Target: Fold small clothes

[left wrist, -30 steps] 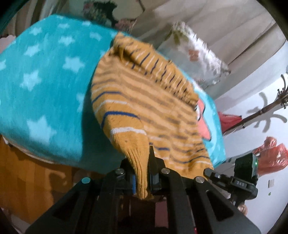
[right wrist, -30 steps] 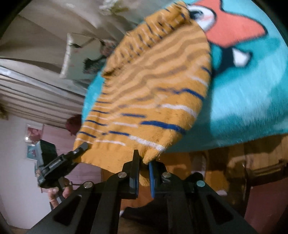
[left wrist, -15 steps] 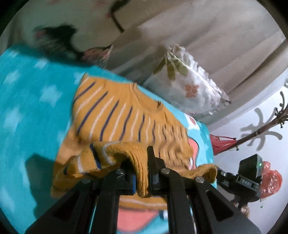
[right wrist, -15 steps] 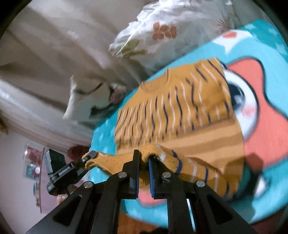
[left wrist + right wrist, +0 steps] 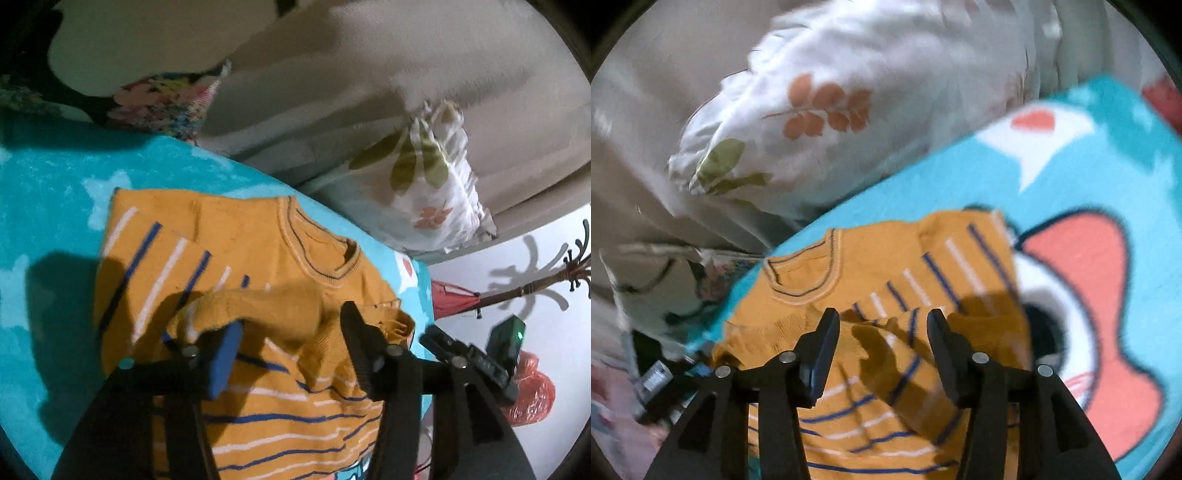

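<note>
In the left wrist view, the left gripper [image 5: 291,326] stood with its jaws apart, having just been opening; the bunched hem of the mustard striped sweater [image 5: 236,266] sagged in the gap between them, and neither pad pressed on it. The sweater lay across the teal star blanket [image 5: 44,206], which spread away to nine o'clock, with its neckband toward one o'clock and the lower half doubled up over the chest. At three o'clock from the hem the right gripper [image 5: 428,334] showed as a dark tip beside the sweater's edge. A leaf-print pillow [image 5: 424,184] lay at one o'clock, beyond the blanket, against a beige curtain [image 5: 369,74].

In the right wrist view, the right gripper [image 5: 882,325] likewise had its jaws spread, having just been opening, with the folded-over fabric lying loose below and between them, ungripped. The sweater [image 5: 871,258] lay on the blanket [image 5: 1100,155], its collar at eleven o'clock and a red-and-white cartoon figure printed on the blanket at three o'clock. The pillow [image 5: 849,110] filled twelve o'clock. At eight o'clock a blurred dark device sat by the sweater's corner; its detail could not be made out.
</note>
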Motion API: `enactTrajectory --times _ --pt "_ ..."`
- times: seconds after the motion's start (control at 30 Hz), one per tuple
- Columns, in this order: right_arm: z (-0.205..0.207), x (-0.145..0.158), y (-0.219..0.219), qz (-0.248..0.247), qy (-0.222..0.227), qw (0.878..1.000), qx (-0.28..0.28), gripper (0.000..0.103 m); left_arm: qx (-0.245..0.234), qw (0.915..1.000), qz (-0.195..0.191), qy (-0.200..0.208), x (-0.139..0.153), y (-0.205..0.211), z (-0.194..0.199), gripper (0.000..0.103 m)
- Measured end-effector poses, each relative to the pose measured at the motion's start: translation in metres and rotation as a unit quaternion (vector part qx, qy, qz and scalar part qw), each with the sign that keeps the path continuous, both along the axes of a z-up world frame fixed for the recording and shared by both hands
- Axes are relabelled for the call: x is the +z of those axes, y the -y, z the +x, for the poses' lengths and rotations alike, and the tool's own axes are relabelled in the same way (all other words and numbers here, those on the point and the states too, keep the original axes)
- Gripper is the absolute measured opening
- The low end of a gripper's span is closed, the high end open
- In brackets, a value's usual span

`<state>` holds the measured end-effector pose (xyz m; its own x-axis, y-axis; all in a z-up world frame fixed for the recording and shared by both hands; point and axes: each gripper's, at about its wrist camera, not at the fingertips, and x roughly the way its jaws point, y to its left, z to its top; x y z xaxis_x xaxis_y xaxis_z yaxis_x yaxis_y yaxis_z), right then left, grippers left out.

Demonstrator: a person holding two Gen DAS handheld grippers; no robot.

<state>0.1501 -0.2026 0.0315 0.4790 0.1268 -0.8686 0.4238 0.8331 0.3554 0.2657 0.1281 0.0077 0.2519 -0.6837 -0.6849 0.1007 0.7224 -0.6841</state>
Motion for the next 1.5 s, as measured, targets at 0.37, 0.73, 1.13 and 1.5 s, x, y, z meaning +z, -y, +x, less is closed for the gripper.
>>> enactTrajectory --times 0.37,0.73,1.13,1.5 --pt "-0.001 -0.042 -0.092 0.022 -0.027 0.989 0.144 0.053 -0.046 0.9950 0.066 0.059 0.013 0.017 -0.028 0.075" --pt "0.036 -0.054 -0.001 -0.096 -0.052 0.994 0.024 0.051 -0.065 0.9871 0.122 0.082 -0.031 0.036 -0.006 0.075" --pt "-0.031 -0.011 0.005 -0.105 -0.016 0.994 -0.012 0.054 -0.026 0.9885 0.134 0.064 -0.009 0.024 -0.024 0.075" --pt "-0.079 -0.062 0.030 0.039 -0.016 0.999 0.019 0.049 0.108 0.9763 0.181 0.048 0.031 -0.064 -0.119 0.075"
